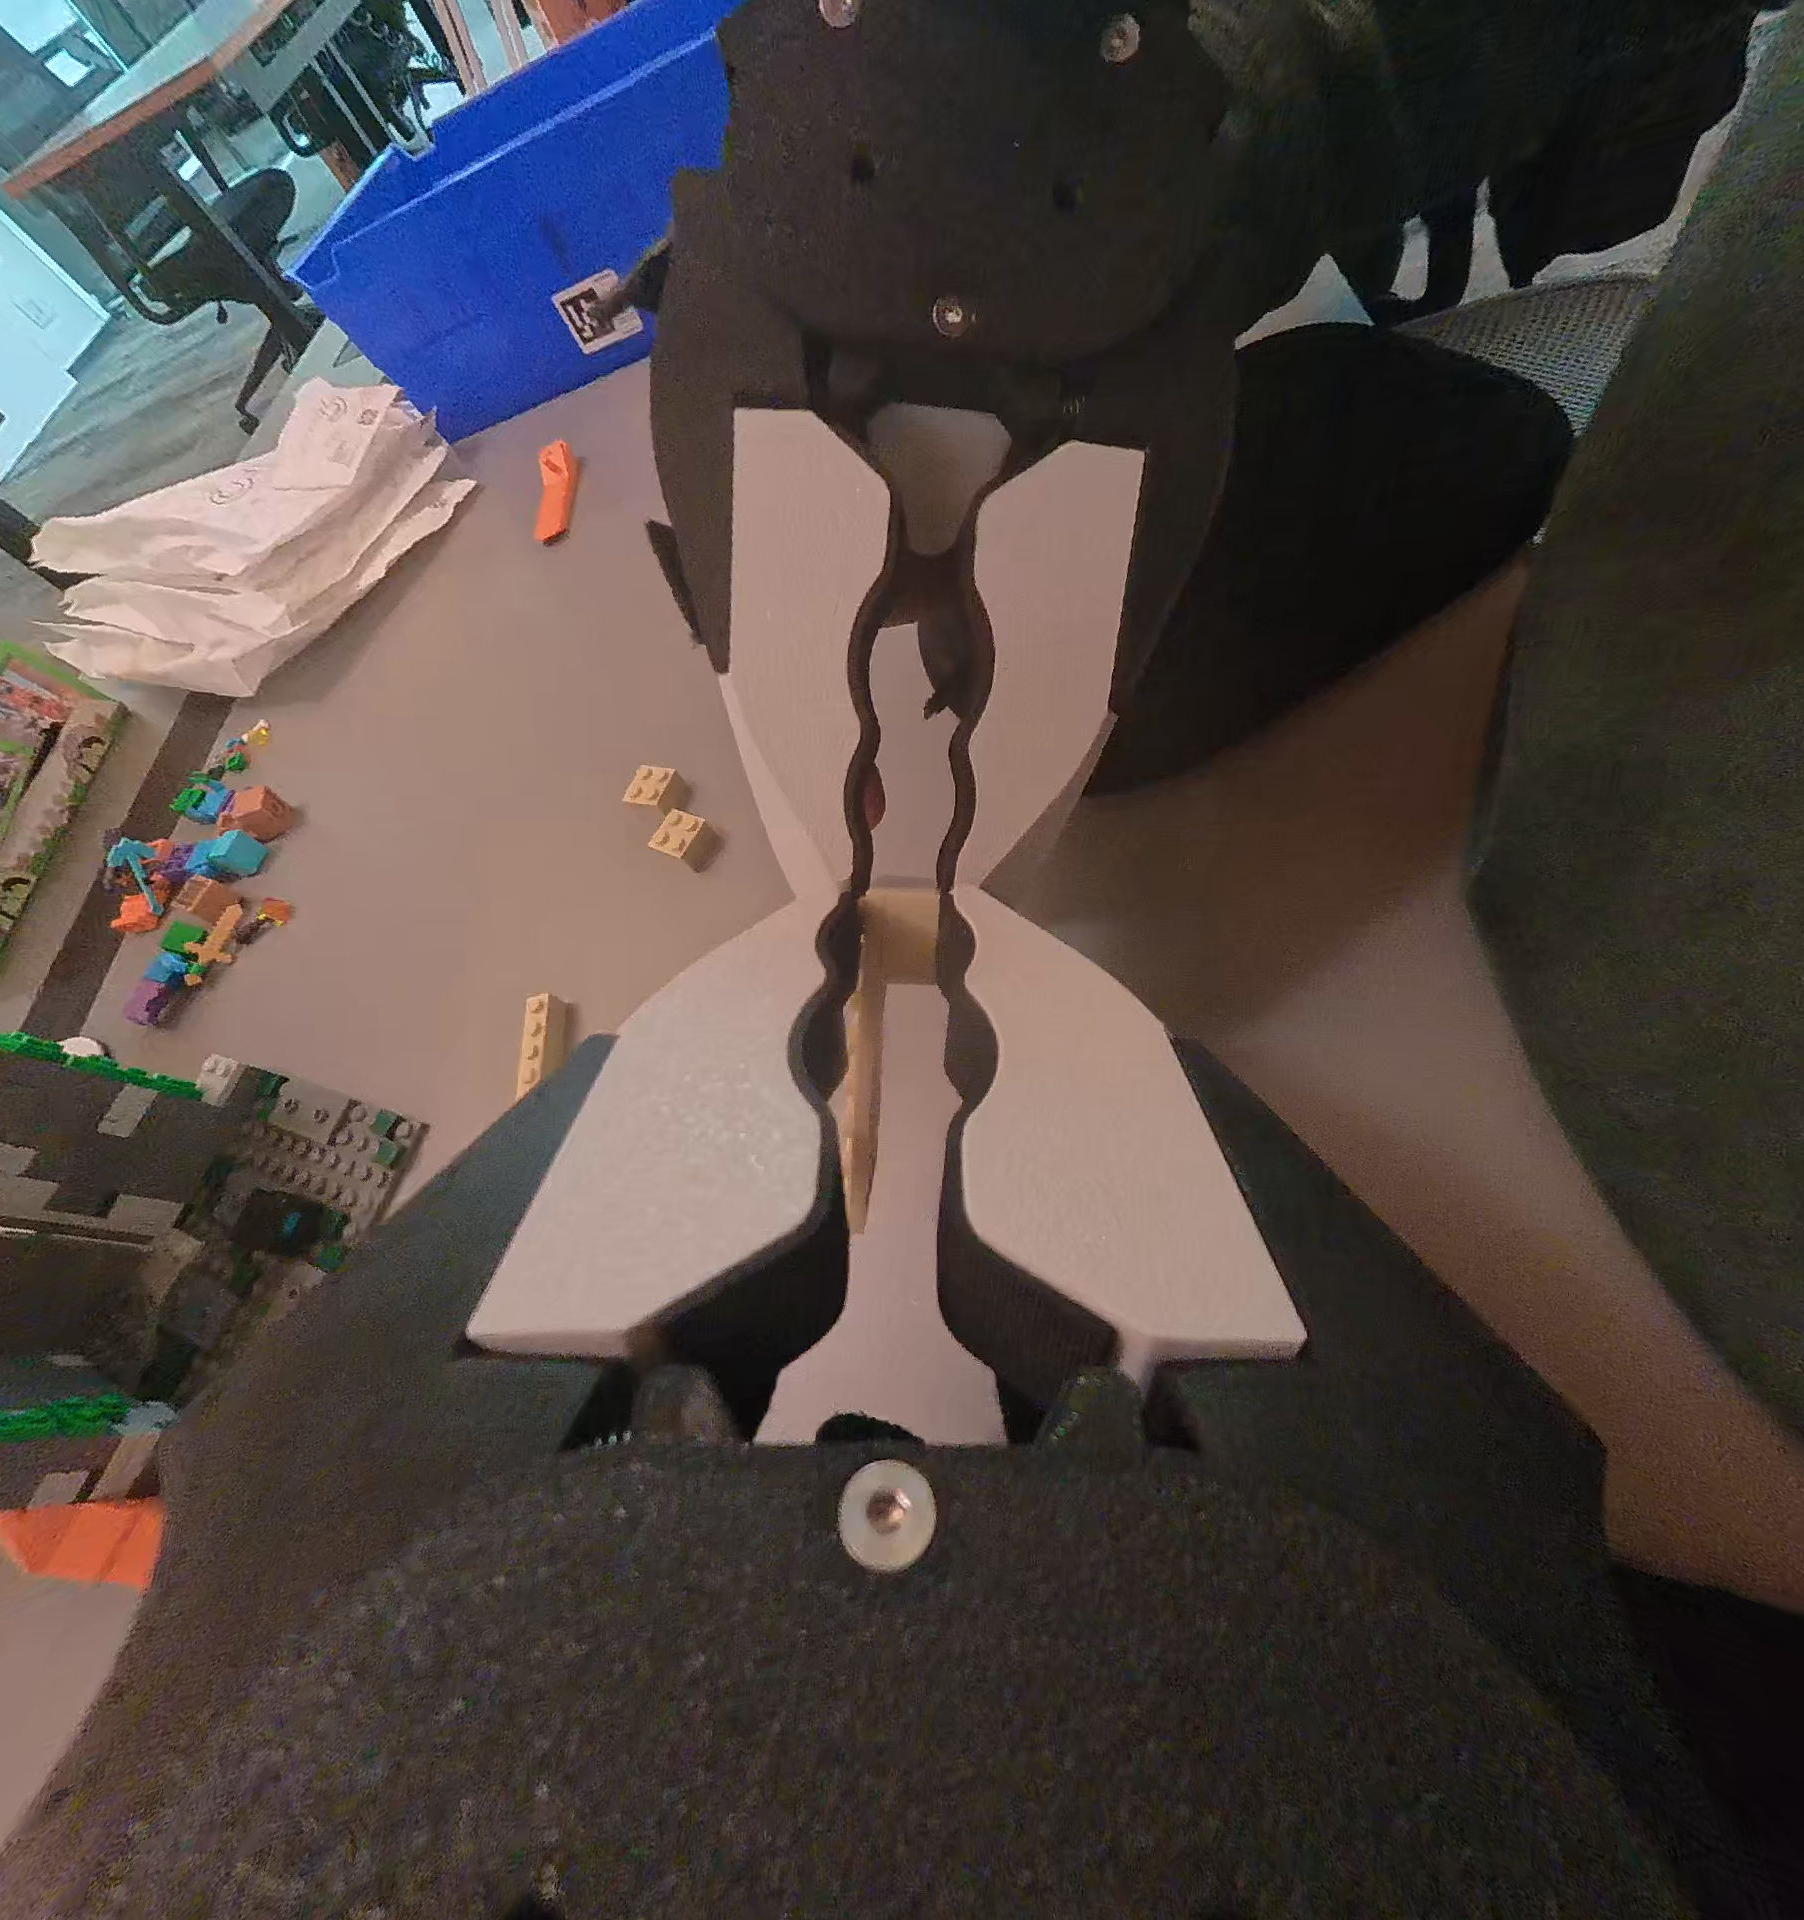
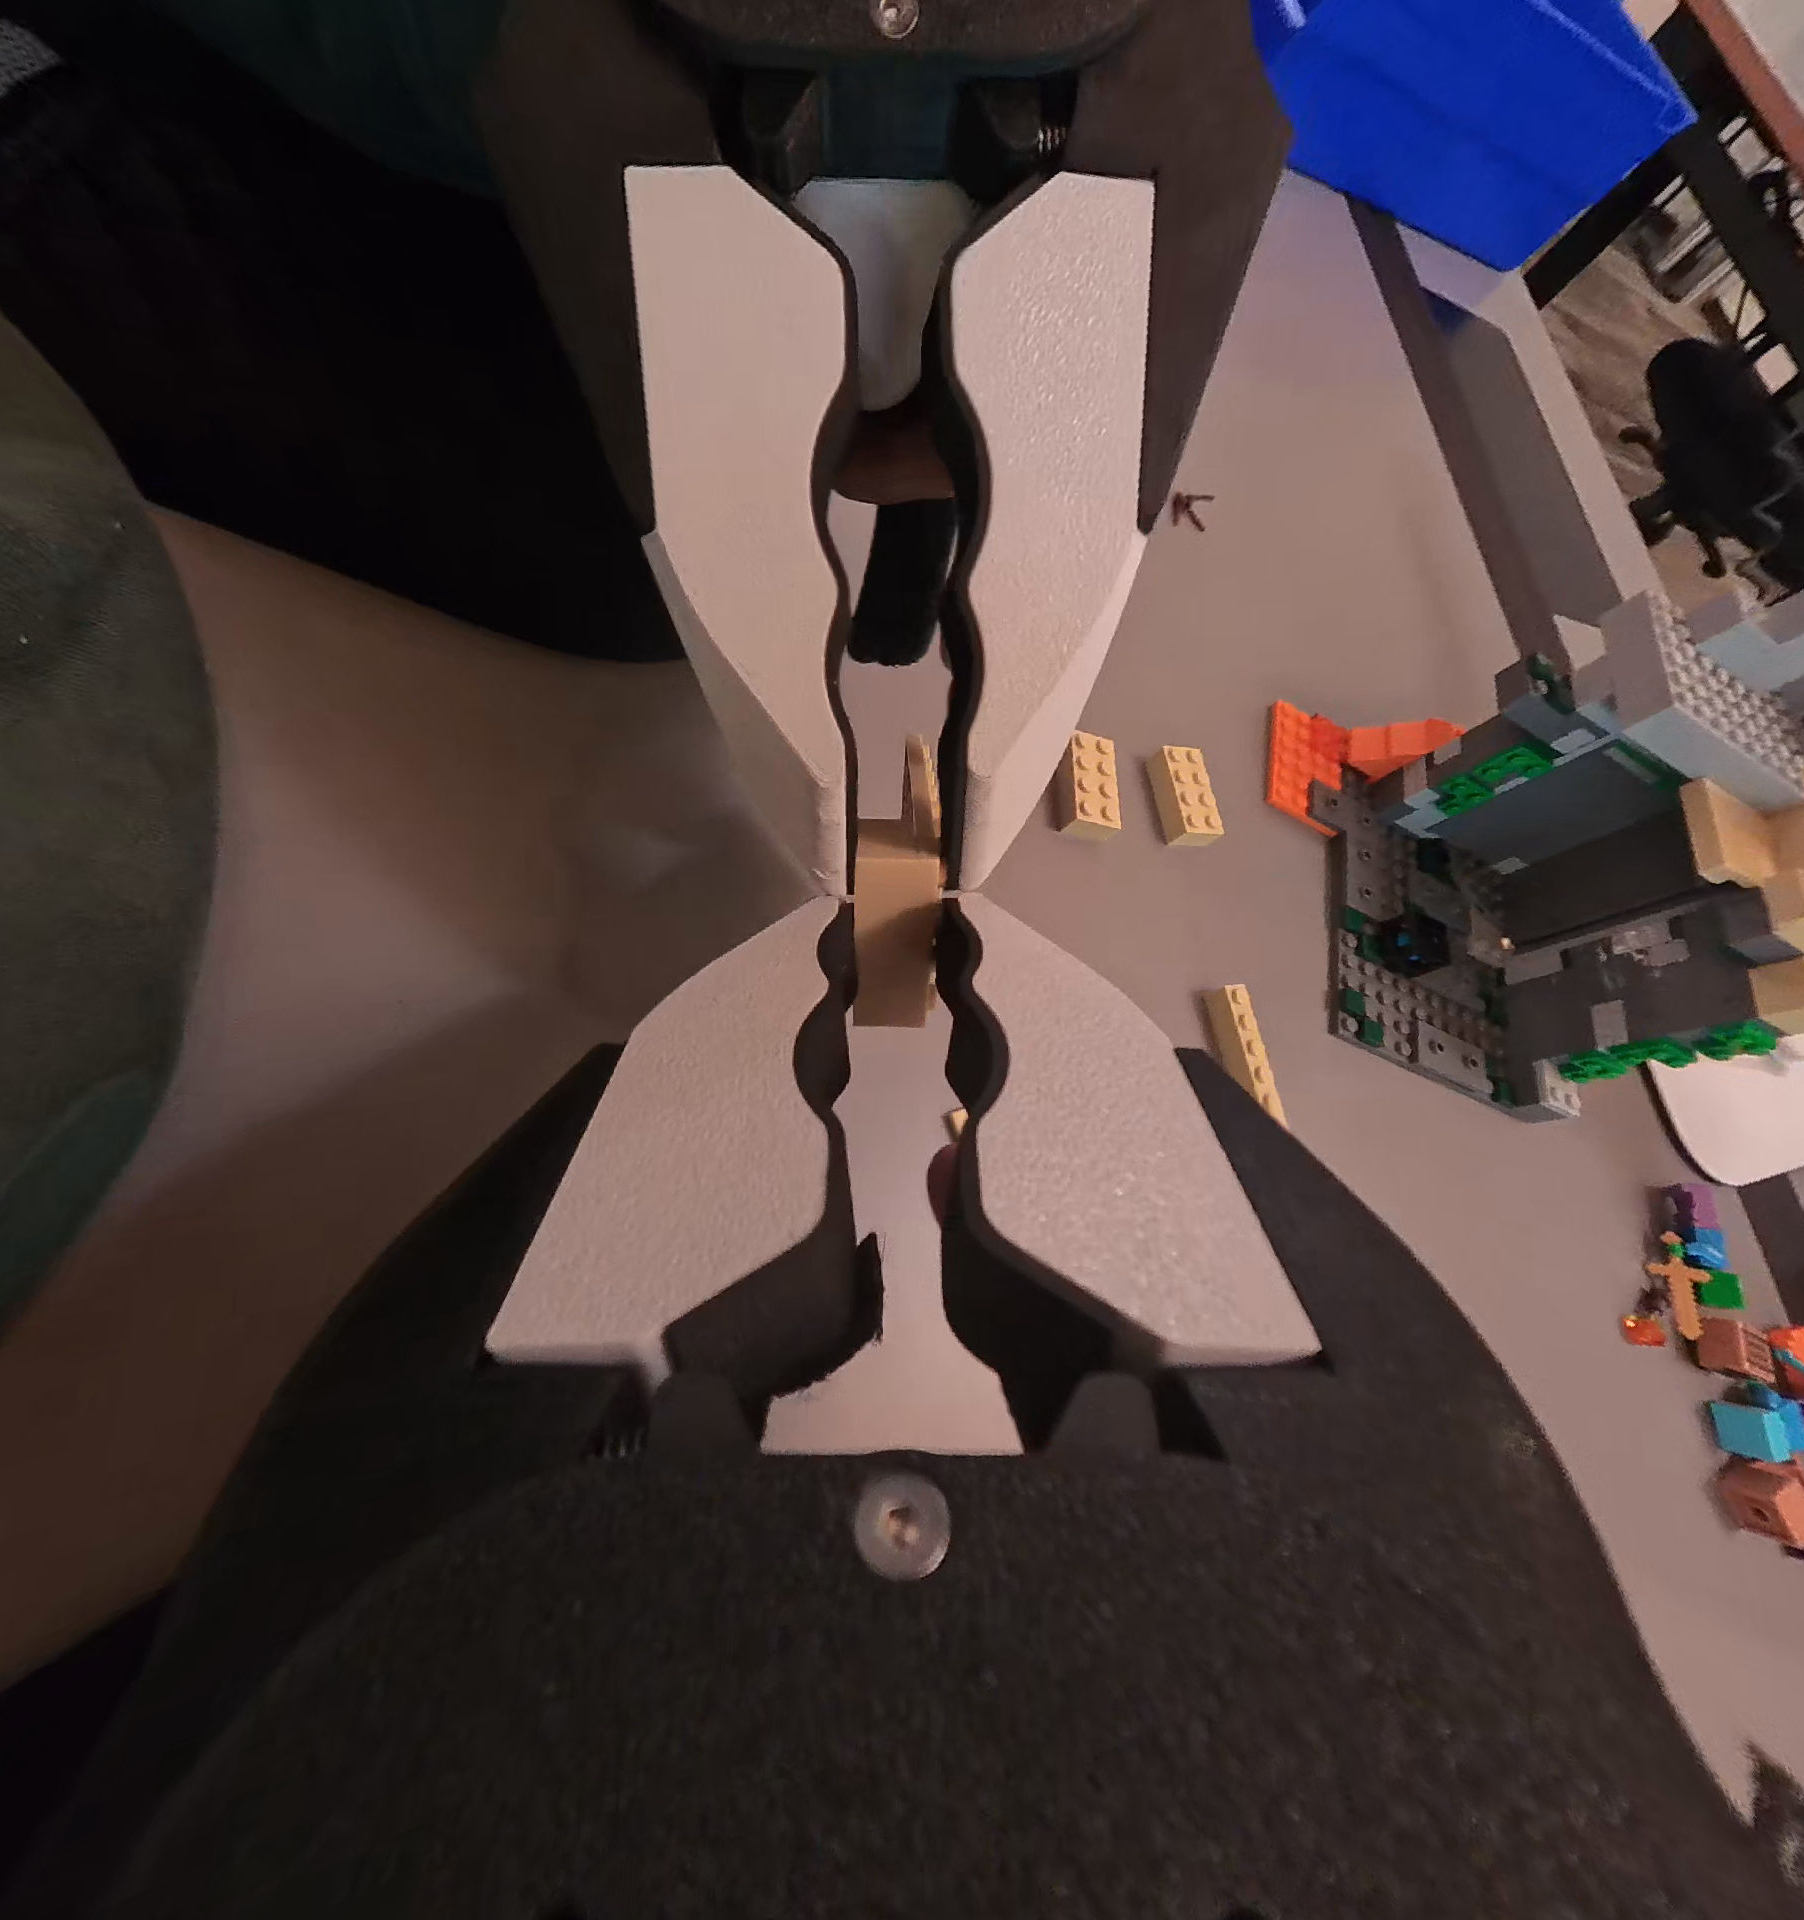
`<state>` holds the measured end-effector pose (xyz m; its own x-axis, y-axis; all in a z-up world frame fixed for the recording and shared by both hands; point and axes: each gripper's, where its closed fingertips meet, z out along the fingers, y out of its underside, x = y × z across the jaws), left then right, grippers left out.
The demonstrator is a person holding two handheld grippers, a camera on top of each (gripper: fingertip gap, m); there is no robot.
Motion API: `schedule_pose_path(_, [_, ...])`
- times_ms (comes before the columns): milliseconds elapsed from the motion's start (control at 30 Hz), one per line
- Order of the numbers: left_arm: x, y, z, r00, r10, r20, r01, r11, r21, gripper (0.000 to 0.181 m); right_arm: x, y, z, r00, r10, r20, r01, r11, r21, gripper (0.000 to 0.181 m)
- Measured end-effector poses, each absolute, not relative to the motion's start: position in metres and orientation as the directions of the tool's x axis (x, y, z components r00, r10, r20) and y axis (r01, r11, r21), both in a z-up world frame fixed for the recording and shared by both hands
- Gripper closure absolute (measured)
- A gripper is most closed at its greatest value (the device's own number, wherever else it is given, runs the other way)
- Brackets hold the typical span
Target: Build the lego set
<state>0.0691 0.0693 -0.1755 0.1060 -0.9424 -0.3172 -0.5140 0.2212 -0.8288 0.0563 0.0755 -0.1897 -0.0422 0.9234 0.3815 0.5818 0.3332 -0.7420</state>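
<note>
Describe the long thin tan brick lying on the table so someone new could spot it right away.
Start at the big grey and green lego building on the grey table. Just beside its base plate, toward the claws, lies the long thin tan lego brick. Unlike the two stubbier, double-row tan bricks nearby, it has a single row of studs.

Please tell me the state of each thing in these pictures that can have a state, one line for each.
left tongs: shut on tan plate
right tongs: shut on tan brick
tan plate: held on edge, tip to tip with the brick
tan brick: held off the table
lego building: partly built
blue bin: open top, contents hidden
paper bags: crumpled, lying flat
</note>
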Motion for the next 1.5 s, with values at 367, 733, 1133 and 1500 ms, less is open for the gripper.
schedule_pose_path(367, [0.067,0.067,-0.179,0.088,-0.948,-0.305,-0.546,0.211,-0.811,0.166,0.059,0.072,-0.19,-0.05,0.922,0.384,0.546,0.348,-0.762,0.167])
schedule_pose_path(733, [0.069,0.061,-0.172,0.093,-0.957,-0.275,-0.516,0.19,-0.835,0.167,0.06,0.065,-0.182,-0.03,0.947,0.321,0.473,0.296,-0.83,0.166])
schedule_pose_path(1133, [0.07,0.063,-0.169,0.091,-0.954,-0.285,-0.496,0.204,-0.844,0.167,0.06,0.07,-0.186,0.005,0.941,0.338,0.492,0.292,-0.82,0.166])
schedule_pose_path(1500, [0.07,0.072,-0.173,0.129,-0.947,-0.295,-0.499,0.195,-0.844,0.168,0.061,0.07,-0.176,-0.027,0.944,0.33,0.496,0.299,-0.815,0.166])
